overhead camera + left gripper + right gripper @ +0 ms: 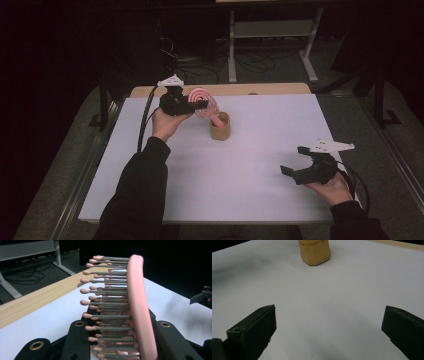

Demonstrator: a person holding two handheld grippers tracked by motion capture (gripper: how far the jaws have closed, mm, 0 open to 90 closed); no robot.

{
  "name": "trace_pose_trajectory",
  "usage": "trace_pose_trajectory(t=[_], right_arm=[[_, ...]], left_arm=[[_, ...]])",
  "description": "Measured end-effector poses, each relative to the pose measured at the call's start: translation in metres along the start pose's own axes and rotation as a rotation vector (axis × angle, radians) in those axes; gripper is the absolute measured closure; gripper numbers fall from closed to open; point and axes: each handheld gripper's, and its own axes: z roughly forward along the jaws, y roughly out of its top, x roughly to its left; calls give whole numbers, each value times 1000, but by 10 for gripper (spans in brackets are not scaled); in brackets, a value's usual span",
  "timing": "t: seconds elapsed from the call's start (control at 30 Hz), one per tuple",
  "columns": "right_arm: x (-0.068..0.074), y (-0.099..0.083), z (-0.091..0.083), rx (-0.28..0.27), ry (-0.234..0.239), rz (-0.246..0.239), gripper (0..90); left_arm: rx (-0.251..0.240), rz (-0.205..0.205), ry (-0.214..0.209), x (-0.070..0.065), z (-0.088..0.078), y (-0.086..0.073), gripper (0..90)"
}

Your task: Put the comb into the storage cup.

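A pink hairbrush (202,101) with a round head is clamped in my left gripper (199,104) at the far left-centre of the table. Its handle slants down into a tan cup (220,127). In the left gripper view the brush's pink rim (138,307) stands on edge between the black jaws, with pink-tipped grey bristles pointing left. My left gripper (120,340) is shut on the brush head. At the front right, my right gripper (294,160) is open over bare table. In the right gripper view, this gripper (329,312) has nothing between its jaws and faces the cup (315,251).
A white board (250,165) covers the table, and a wooden strip (240,89) runs along its far edge. Beyond it the floor is dark, with cables and a white stand (272,45). My right gripper (202,296) also appears far off in the left gripper view.
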Motion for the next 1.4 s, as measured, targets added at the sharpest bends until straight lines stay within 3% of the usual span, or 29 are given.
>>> trace_pose_trajectory(t=[0.27,0.43,0.6,0.93,1.27,1.4], right_arm=[[-1,0,1,4,4,11,0],[-1,-1,1,7,4,12,0],[-1,-1,1,5,2,10,0],[-3,-1,0,0,-4,10,0],[-3,-2,1,6,-3,13,0],[-4,-2,2,9,-5,14,0]], left_arm=[[-20,-32,-5,4,-3,-6,627],[-71,-73,-37,8,-10,-14,598],[-24,-99,-51,11,-14,-17,475],[3,-93,-41,10,-24,-27,380],[0,-83,-99,9,-34,-38,313],[37,-54,-117,5,-35,-42,265]])
